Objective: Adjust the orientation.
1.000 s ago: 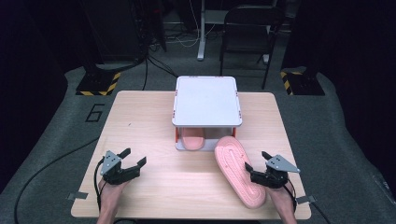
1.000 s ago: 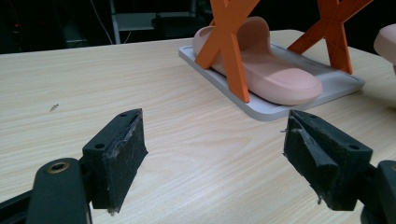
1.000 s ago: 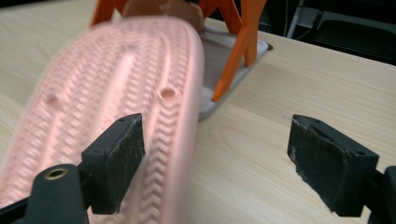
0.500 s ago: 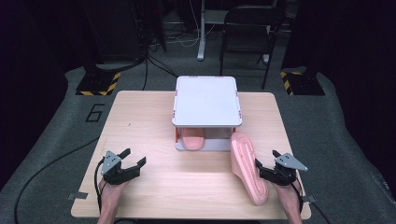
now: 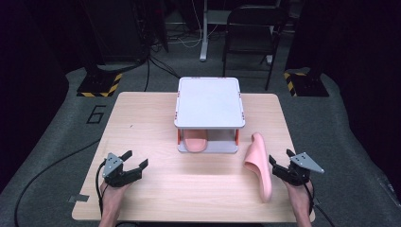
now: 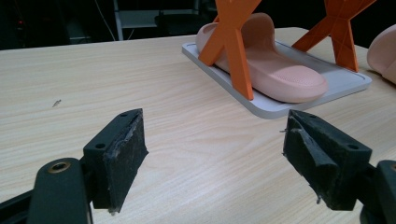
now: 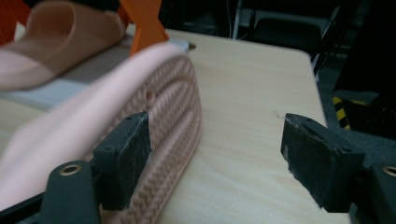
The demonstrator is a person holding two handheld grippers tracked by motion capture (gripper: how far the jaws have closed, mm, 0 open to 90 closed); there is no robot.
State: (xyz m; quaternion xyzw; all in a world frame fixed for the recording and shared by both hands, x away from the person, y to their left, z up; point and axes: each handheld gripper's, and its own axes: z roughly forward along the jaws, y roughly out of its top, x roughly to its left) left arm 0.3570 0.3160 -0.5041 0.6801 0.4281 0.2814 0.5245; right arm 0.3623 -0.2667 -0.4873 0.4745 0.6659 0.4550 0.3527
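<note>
Reading "6" in white on the grey floor (image 5: 96,114) left of the counter (image 5: 142,118), no other writing shows. Two pink slippers: one lies on the lower tray of the white rack (image 5: 209,101); the loose slipper (image 5: 259,163) stands on edge right of the rack, its long axis running toward and away from it, ribbed sole facing the right tongs (image 5: 279,166). These have just been closing, spread, slipper beside the left jaw. The left tongs (image 5: 134,161) stand spread, holding nothing.

We are seeing a black chair (image 5: 253,21) standing behind the wooden tabletop (image 5: 142,123), yellow-black striped blocks (image 5: 99,85) lying on grey floor (image 5: 75,118) marked six.
</note>
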